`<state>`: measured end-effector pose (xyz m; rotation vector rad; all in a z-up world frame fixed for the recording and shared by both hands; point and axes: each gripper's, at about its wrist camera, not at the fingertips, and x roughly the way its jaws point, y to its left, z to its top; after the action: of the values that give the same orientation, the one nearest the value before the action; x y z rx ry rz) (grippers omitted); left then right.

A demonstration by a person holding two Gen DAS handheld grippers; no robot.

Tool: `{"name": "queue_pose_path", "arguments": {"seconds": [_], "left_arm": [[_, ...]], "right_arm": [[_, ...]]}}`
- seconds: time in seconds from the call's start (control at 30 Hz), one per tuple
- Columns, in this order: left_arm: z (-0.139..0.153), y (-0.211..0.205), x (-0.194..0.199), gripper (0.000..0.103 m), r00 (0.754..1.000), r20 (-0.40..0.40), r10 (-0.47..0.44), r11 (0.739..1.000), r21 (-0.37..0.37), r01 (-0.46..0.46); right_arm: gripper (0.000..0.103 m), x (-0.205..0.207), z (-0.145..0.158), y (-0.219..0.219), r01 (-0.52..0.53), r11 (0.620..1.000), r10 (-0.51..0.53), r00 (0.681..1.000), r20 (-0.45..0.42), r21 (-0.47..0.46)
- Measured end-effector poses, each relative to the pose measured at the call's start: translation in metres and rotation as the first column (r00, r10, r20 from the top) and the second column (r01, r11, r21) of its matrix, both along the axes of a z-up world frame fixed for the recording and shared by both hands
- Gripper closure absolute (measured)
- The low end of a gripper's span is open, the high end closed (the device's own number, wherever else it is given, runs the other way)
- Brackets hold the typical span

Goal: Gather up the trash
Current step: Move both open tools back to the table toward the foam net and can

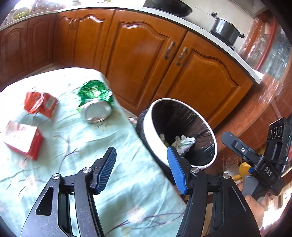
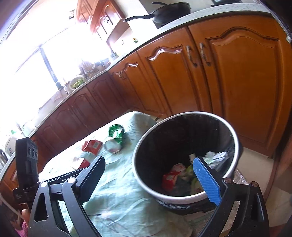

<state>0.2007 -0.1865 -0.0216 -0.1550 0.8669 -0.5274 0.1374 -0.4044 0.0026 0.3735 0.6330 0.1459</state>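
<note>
A crushed green can (image 1: pixel 94 102) lies on the pale green tablecloth (image 1: pixel 113 173), with a crumpled red carton (image 1: pixel 41 104) and a red and white box (image 1: pixel 22 139) to its left. A white bin with a black liner (image 1: pixel 179 131) stands beside the table's right edge and holds crumpled paper. My left gripper (image 1: pixel 142 156) is open and empty over the table edge. In the right wrist view, my right gripper (image 2: pixel 147 169) is open and empty above the bin (image 2: pixel 184 156), which holds a red wrapper (image 2: pixel 171 178). The can (image 2: pixel 115 136) and carton (image 2: pixel 92 145) lie beyond.
Wooden kitchen cabinets (image 1: pixel 146 60) run behind the table and bin, under a countertop with a pot (image 1: pixel 225 30) and a pan (image 2: pixel 164 12). The floor (image 1: pixel 262 109) is red tile. The right gripper's body (image 1: pixel 259 160) shows at right in the left wrist view.
</note>
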Motion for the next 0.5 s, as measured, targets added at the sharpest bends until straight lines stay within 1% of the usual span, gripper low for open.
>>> {"name": "queue_pose_path", "arguments": {"seconds": [0.2, 0.5], "left_arm": [[-0.008, 0.042, -0.009, 0.044, 0.997, -0.029, 0.073, 0.997, -0.016, -0.073], [-0.021, 0.102, -0.018, 0.044, 0.982, -0.055, 0.181, 0.983, -0.028, -0.182]], "right_arm": [[0.005, -0.001, -0.003, 0.032, -0.068, 0.998, 0.068, 0.998, -0.010, 0.002], [0.005, 0.003, -0.011, 0.075, -0.143, 0.990, 0.143, 0.989, -0.030, -0.007]]}}
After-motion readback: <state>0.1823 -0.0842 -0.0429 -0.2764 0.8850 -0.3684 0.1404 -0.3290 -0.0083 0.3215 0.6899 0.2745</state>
